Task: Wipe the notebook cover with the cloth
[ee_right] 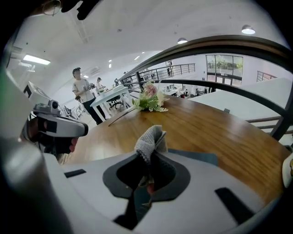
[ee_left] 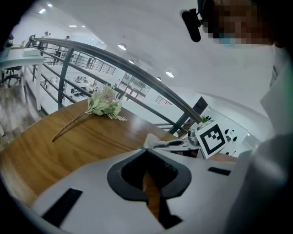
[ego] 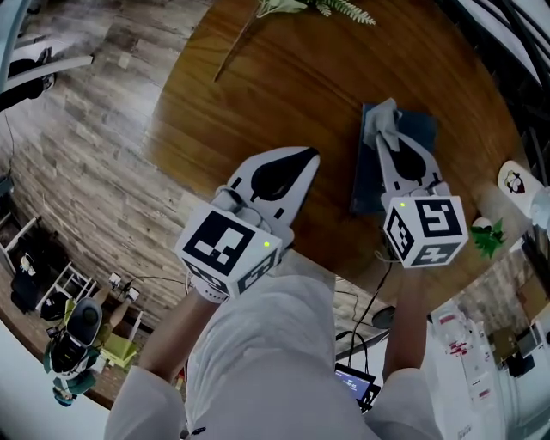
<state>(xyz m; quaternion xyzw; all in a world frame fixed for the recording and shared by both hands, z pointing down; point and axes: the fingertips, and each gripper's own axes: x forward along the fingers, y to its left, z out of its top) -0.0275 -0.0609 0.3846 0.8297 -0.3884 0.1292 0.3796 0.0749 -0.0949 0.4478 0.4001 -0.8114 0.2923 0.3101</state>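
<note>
One dark blue rectangular notebook (ego: 419, 129) and one pale-flowered green sprig (ego: 301, 7) lie on the round wooden table (ego: 284, 103). Above the table are one grey knitted cloth (ego: 384, 119) and two white grippers, left gripper (ego: 302, 161) and right gripper (ego: 387, 142).

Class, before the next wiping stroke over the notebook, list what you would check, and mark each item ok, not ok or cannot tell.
1. Cloth gripped: ok, the right tool is shut on it.
2. Cloth over the notebook: ok, at its far end.
3. Cloth pressing on the cover: cannot tell.
4. Left tool out of the way: ok, it is shut and empty, beside the notebook over the table.
5. Notebook held steady: not ok, nothing pins it.
6. Flower sprig clear of the stroke: ok, it lies at the table's far edge.
</note>
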